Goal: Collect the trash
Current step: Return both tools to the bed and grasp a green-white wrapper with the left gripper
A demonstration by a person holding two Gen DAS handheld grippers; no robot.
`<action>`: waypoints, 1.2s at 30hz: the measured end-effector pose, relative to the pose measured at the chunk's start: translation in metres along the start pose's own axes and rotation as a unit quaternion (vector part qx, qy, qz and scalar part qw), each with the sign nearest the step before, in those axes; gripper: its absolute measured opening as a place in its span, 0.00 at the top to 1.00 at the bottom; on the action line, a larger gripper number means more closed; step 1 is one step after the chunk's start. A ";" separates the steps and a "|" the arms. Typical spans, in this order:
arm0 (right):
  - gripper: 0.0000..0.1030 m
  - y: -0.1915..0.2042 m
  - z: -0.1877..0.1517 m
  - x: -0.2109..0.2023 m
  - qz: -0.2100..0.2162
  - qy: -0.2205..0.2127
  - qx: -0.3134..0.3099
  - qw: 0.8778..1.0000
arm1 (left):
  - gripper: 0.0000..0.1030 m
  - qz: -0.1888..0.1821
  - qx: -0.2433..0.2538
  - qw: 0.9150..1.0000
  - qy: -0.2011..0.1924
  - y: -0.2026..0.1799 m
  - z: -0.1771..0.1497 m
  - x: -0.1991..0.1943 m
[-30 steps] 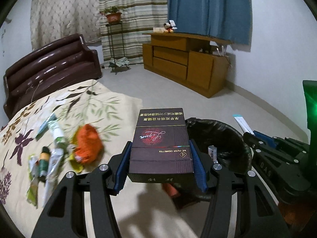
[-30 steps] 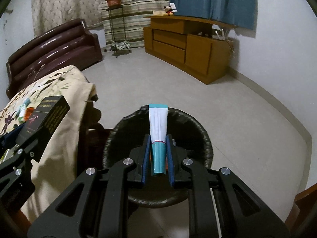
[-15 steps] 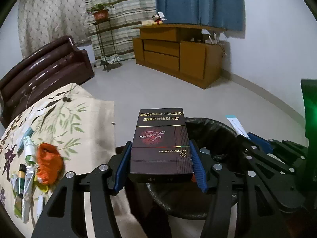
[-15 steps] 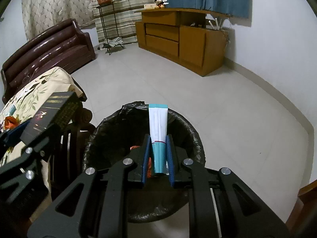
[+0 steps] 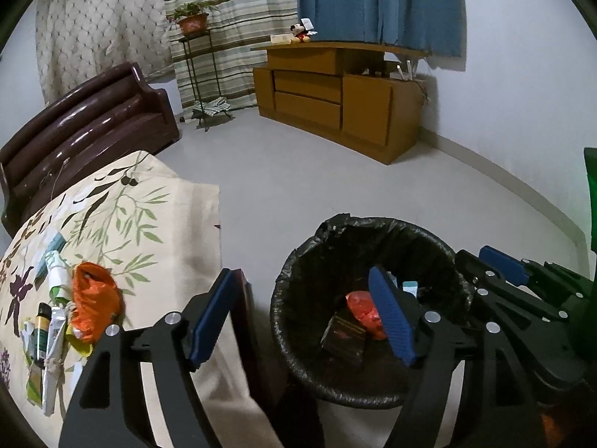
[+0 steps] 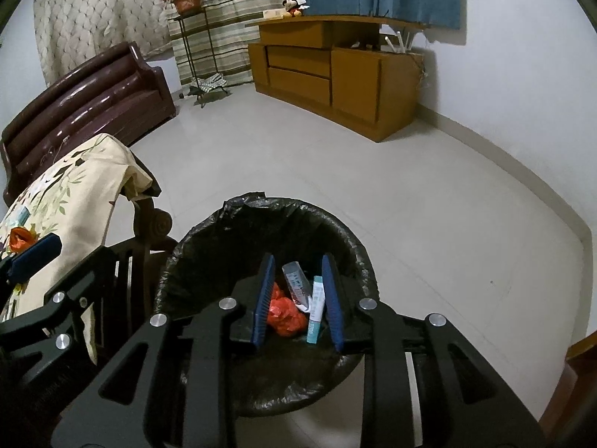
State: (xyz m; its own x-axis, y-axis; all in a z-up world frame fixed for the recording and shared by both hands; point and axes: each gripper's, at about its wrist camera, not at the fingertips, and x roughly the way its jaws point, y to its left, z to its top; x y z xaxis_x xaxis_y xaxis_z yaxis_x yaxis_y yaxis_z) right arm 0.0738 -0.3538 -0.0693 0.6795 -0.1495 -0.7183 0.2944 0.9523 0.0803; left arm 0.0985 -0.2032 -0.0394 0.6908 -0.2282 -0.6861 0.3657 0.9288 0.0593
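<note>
A bin with a black liner (image 5: 298, 257) (image 6: 209, 231) stands on the floor beside the table. My left gripper (image 5: 302, 317) is open and empty above its left rim. The dark cigarette box (image 5: 343, 339) lies in the bin next to an orange wrapper (image 5: 363, 308) (image 6: 285, 315). My right gripper (image 6: 298, 298) is open over the bin. The teal-and-white tube (image 6: 316, 310) lies inside between its fingers, with a clear wrapper (image 6: 296, 283) beside it. More trash lies on the floral tablecloth (image 5: 168, 261): an orange bag (image 5: 95, 308), tubes (image 5: 56, 332) and a small bottle (image 5: 40, 330).
The table's dark wooden frame (image 6: 149, 220) stands against the bin's left side. A dark brown sofa (image 5: 82, 130) is at the back left, a plant stand (image 5: 197, 74) and a wooden cabinet (image 5: 343, 97) at the back. Tiled floor (image 6: 373, 186) lies around the bin.
Both grippers have opened. The cigarette box has dropped from the left one into the bin, and the tube has dropped from the right one into the bin.
</note>
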 end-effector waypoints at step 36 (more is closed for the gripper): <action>0.58 0.224 -0.041 -0.081 0.141 -0.003 -0.152 0.978 | 0.28 0.161 -0.145 0.976 0.011 0.226 -0.085 -0.099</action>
State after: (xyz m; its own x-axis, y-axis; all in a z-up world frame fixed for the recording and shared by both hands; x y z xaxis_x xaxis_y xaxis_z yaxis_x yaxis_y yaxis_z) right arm 0.0574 -0.1173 -0.0217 0.7094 0.1294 -0.6928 -0.1183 0.9909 0.0639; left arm 0.0600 0.0543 -0.0196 0.7265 0.0933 -0.6808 -0.0634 0.9956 0.0687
